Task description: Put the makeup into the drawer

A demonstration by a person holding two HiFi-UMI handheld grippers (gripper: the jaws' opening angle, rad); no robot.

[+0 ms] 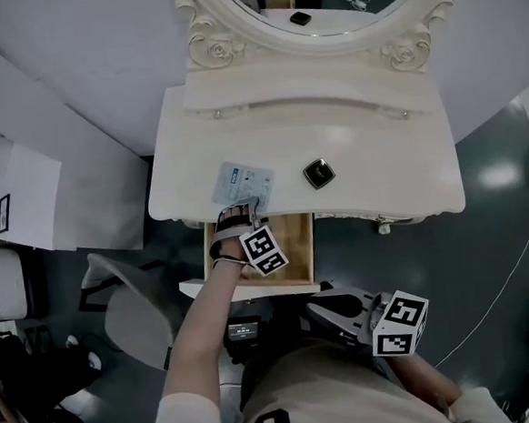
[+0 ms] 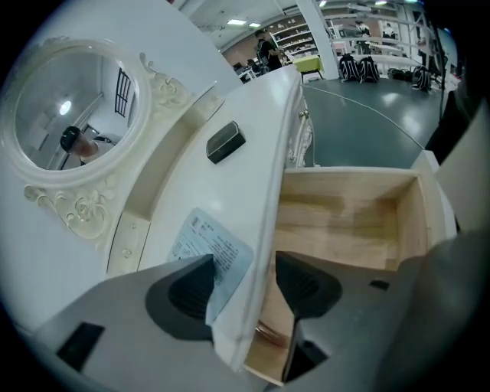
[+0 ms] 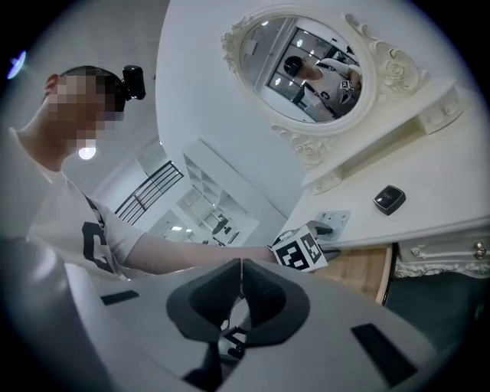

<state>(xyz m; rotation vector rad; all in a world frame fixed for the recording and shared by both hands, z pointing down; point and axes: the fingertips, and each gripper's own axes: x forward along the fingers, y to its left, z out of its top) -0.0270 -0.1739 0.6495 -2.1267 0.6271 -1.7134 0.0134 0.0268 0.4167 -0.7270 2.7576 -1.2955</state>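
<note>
Left gripper (image 2: 249, 287) is standing with jaws spread wide, not clenching anything: one pad (image 2: 191, 287) is hovering over the tabletop side, the other pad is hanging on the side of the pulled-out light wooden drawer (image 1: 296, 242), and the table's front lip is running between them. Corner of the pale blue flat printed makeup sachet (image 2: 212, 249) is poking in between the jaws; whether the pad is touching it is not readable. In the head view this gripper is pointing down over the drawer's left rear corner, with its marker cube (image 1: 264, 250) sitting above the drawer's left half. Sachet is lying flat on the tabletop just behind the drawer's left rear corner, its near edge overhanging toward the drawer, so it is not in the drawer yet. Right gripper (image 3: 240, 285) is clenched, pads meeting with nothing between them, and is hanging off the table on the near side of the drawer, past its right front corner. Small black square compact (image 1: 318, 173) is sitting on top of the white dressing table (image 1: 388, 164), behind the drawer's right rear corner. Oval mirror in a carved white frame (image 1: 208, 44) is standing well behind the drawer, at the back of the table.
</note>
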